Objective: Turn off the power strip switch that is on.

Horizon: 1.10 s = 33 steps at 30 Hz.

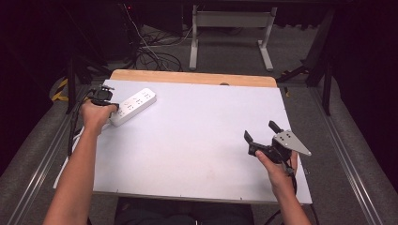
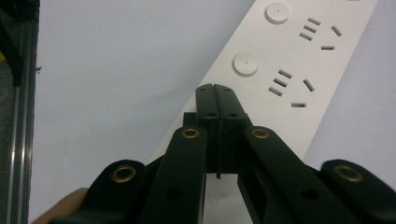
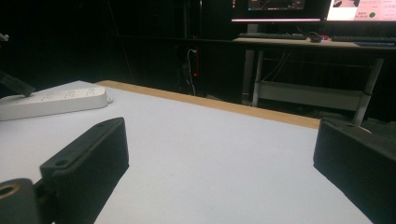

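A grey table frame (image 1: 232,21) stands beyond the white table (image 1: 202,140).

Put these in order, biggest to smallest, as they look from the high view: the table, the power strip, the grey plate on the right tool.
1. Table, by far the largest.
2. Power strip.
3. Grey plate, smallest, though it sits nearer the camera, so the gap to the strip looks narrower than it may be.

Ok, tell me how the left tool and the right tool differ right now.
The left tool has its jaws shut together; the right tool has them spread wide with nothing between. The left tool's tips sit over the near end of the white power strip, while the right tool is far from it, over bare table. Both have black jaws, each in a hand.
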Tool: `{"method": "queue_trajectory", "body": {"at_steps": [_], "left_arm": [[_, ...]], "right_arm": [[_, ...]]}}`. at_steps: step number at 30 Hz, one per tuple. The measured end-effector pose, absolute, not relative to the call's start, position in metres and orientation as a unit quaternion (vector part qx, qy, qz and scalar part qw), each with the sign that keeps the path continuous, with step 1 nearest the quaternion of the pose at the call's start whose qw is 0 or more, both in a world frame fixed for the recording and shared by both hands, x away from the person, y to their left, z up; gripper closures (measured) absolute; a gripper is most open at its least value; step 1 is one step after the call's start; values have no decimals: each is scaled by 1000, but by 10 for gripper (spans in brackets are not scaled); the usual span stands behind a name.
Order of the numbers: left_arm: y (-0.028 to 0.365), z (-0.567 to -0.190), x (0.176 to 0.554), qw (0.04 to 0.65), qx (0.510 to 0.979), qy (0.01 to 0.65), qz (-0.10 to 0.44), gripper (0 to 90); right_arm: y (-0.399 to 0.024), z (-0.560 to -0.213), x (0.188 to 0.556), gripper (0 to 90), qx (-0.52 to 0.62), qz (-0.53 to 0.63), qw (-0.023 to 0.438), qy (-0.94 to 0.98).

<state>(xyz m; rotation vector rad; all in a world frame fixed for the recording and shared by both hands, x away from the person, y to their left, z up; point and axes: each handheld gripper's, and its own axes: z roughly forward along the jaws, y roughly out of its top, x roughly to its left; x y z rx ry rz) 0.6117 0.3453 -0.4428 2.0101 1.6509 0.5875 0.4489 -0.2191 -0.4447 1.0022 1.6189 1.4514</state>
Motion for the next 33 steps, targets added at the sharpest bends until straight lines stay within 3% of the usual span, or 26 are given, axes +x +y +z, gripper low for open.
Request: {"method": "queue_trajectory", "body": {"at_steps": [33], "left_arm": [[345, -445, 613, 247, 735, 596, 209, 900]], "right_arm": [[-220, -444, 447, 37, 389, 567, 363, 629]]}}
